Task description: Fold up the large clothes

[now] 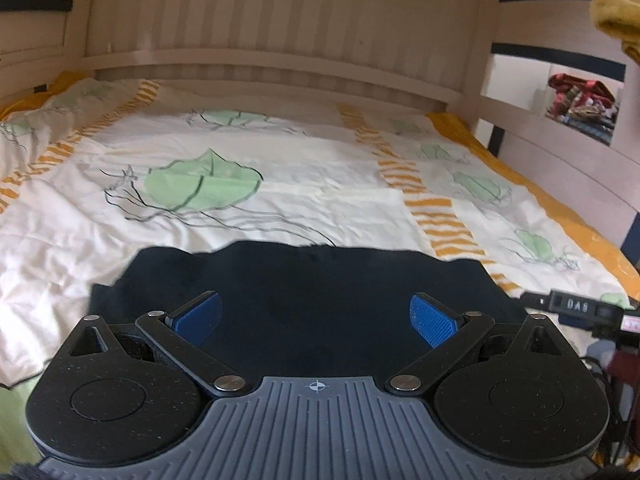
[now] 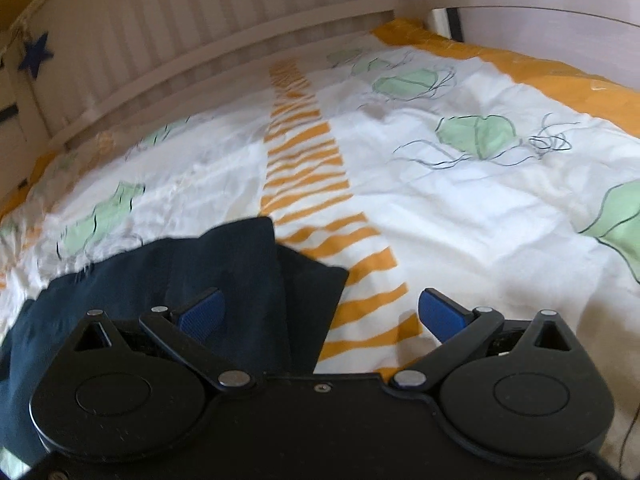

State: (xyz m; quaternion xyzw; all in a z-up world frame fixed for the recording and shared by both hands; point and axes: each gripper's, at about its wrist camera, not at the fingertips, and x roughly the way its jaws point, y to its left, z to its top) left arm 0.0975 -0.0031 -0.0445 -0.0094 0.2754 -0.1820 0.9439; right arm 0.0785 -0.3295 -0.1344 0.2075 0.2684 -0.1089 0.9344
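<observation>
Between folds: left gripper (image 1: 316,322) and right gripper (image 2: 320,316) gaping, holding nothing. Next: pinching dark garment (image 1: 304,280) edge at 12 o'clock.

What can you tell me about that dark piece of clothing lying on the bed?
The dark navy garment is soft, matte cloth, lying flat on the white bedcover with green leaf prints and orange stripes. The right wrist view shows layers overlapping at its corner, so it looks partly folded. Its far edge is slightly wavy. Both tools, left and right, hang open near it, holding nothing. What kind of garment it is cannot be told.
</observation>
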